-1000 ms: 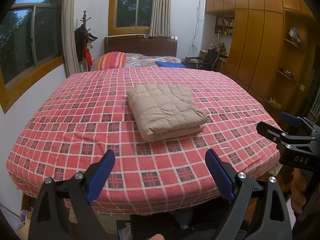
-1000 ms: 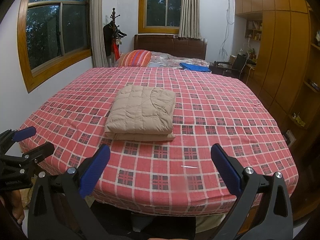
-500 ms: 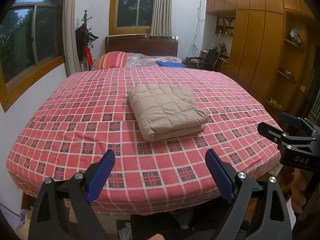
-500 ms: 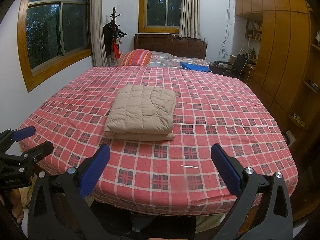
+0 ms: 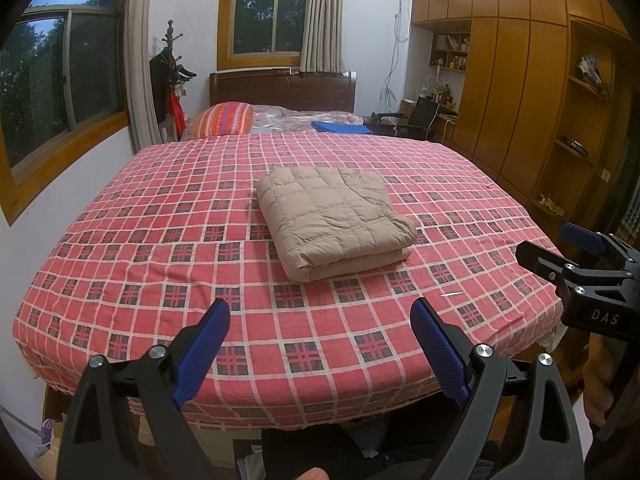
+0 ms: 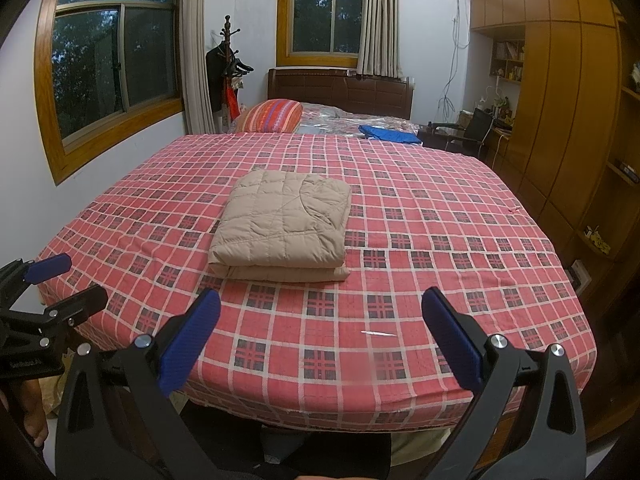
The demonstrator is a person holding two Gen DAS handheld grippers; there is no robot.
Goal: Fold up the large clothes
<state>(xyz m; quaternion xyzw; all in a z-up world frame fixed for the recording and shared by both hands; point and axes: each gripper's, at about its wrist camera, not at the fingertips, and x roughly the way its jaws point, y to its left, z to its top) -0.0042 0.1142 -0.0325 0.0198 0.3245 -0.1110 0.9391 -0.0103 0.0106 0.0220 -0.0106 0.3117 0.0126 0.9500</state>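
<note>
A beige quilted garment (image 5: 334, 218) (image 6: 282, 226) lies folded into a thick rectangle near the middle of the bed. Both grippers hang back at the foot of the bed, well short of it. My left gripper (image 5: 320, 320) is open, its blue pads spread wide with nothing between them. My right gripper (image 6: 320, 312) is likewise open and empty. Each gripper shows at the edge of the other's view: the right gripper (image 5: 580, 260) at the right of the left wrist view, the left gripper (image 6: 48, 288) at the left of the right wrist view.
The bed (image 5: 160, 240) has a red checked cover (image 6: 440, 240). A striped pillow (image 6: 272, 116) and a blue folded item (image 6: 390, 135) lie near the headboard. Wooden wardrobes and shelves (image 5: 520, 100) line the right wall, a coat stand (image 6: 228, 72) and windows the left.
Almost nothing has changed. Both views have drifted very slightly; the folded garment lies still and both grippers stay open.
</note>
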